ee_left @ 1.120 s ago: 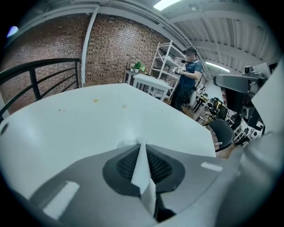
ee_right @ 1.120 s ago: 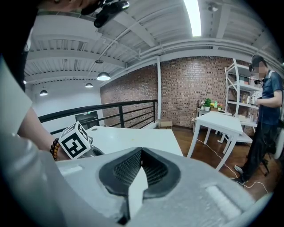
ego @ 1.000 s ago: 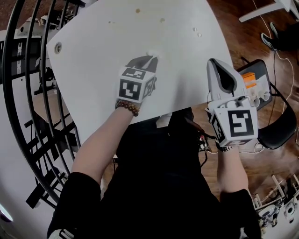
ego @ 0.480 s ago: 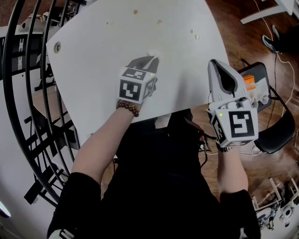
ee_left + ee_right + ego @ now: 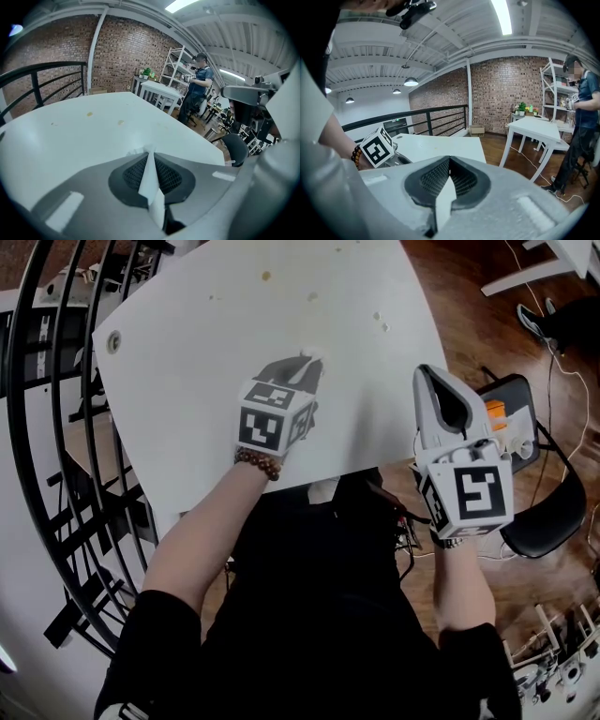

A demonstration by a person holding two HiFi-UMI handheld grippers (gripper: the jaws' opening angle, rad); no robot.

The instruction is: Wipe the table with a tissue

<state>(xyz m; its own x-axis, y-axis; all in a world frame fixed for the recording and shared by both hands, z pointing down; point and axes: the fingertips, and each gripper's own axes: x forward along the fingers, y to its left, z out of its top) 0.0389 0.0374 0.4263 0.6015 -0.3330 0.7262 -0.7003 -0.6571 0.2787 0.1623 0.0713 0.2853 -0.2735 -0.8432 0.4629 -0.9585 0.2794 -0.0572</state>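
A white table (image 5: pixel 187 352) carries a few small brown spots (image 5: pixel 266 277) at its far side. My left gripper (image 5: pixel 305 367) lies low over the middle of the table, shut on a white tissue (image 5: pixel 311 356) that pokes out at the jaw tips. In the left gripper view the tissue (image 5: pixel 136 152) sits pinched between the closed jaws of the left gripper (image 5: pixel 149 157), with the spots (image 5: pixel 120 123) ahead. My right gripper (image 5: pixel 427 373) hangs off the table's right edge, its jaws together. In its own view the right gripper (image 5: pixel 449 161) is shut and points across the table.
A black railing (image 5: pixel 56 427) curves along the left of the table. A black chair (image 5: pixel 553 512) with an orange item (image 5: pixel 495 412) stands to the right on the wooden floor. A round grommet (image 5: pixel 113 341) marks the table's left corner. Far off stands a person (image 5: pixel 199 84).
The left gripper with the tissue has slid slightly forward over the table toward the spots. The right gripper has barely moved.
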